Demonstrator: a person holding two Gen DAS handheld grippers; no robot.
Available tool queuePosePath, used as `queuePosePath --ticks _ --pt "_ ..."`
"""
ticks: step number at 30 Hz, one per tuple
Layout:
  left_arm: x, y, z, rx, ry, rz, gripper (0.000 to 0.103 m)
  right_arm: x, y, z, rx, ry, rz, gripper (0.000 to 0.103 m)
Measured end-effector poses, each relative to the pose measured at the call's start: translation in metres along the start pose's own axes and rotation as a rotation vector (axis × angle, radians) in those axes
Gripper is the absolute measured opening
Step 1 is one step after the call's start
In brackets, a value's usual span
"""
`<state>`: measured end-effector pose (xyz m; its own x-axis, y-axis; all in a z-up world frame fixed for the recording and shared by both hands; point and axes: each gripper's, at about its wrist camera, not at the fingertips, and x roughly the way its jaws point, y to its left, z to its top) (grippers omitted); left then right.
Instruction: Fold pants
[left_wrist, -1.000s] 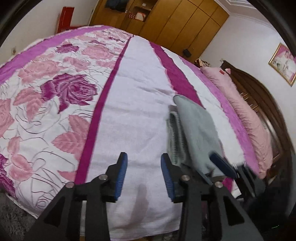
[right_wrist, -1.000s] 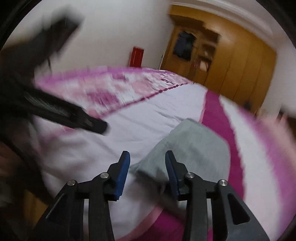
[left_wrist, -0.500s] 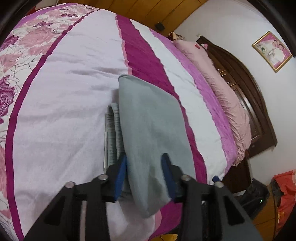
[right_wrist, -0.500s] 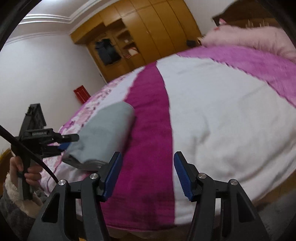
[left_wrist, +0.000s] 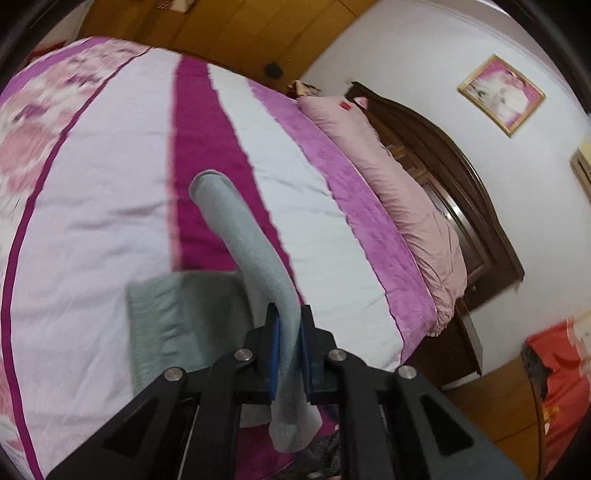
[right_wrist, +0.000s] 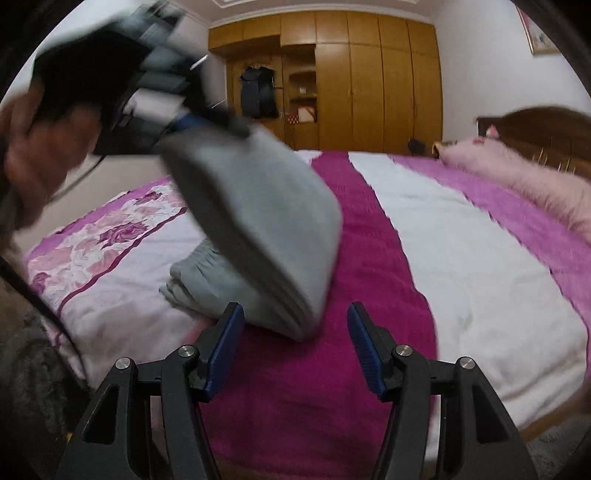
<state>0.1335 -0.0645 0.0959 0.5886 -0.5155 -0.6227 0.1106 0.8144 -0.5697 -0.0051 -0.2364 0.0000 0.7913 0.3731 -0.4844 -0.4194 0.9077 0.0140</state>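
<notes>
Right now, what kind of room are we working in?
Most likely a home bedroom: a bed with a pink and white cover, a pink pillow against a dark wooden headboard, and a built-in wooden wardrobe.

Your room is evenly lit with soft indoor light; no hard shadows or glare show on the bedspread (left_wrist: 110, 221). Both fisheye views bend straight lines strongly, and a dark vignette cuts off every corner. In your left wrist view the floral print at the upper left smears with motion blur, as does the framed picture (left_wrist: 500, 94) at the upper right. In your right wrist view the left hand-held gripper (right_wrist: 122, 74) and your hand (right_wrist: 26, 147) blur heavily at the upper left, while the wardrobe (right_wrist: 369, 81) stays sharp.
</notes>
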Motion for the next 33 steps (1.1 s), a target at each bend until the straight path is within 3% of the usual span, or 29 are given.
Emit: queuePosePath --ticks 4,7,9,14,19,22,25,30,33 --pt "0.004 -0.015 0.009 0.034 0.013 -0.002 0.01 0.023 0.001 0.013 0.065 -0.011 -0.029 0.056" --pt "0.001 -0.009 0.01 0.018 -0.003 -0.005 0.01 0.042 -0.016 0.014 0.166 0.044 -0.048 0.056" --pt "-0.005 0.008 0.008 0.0 -0.03 0.014 0.009 0.048 -0.028 0.002 0.192 0.107 -0.08 0.057" --pt "0.006 0.075 -0.023 -0.097 -0.035 0.074 0.009 0.037 -0.045 -0.015 0.278 0.139 -0.016 0.061" --pt "0.026 0.119 -0.052 -0.161 -0.022 0.101 0.009 0.037 -0.039 -0.014 0.246 0.17 -0.03 0.062" --pt "0.024 0.117 -0.062 -0.146 -0.043 0.099 0.01 0.035 -0.048 -0.015 0.266 0.193 -0.001 0.062" --pt "0.025 0.108 -0.062 -0.105 -0.046 0.143 0.013 0.026 -0.061 -0.017 0.313 0.223 0.041 0.062" --pt "0.004 0.095 -0.063 -0.058 -0.097 0.237 0.017 0.002 -0.079 -0.015 0.333 0.227 -0.03 0.062" --pt "-0.023 0.078 -0.067 -0.026 -0.162 0.264 0.017 0.002 -0.086 0.003 0.347 0.199 0.064 0.062"
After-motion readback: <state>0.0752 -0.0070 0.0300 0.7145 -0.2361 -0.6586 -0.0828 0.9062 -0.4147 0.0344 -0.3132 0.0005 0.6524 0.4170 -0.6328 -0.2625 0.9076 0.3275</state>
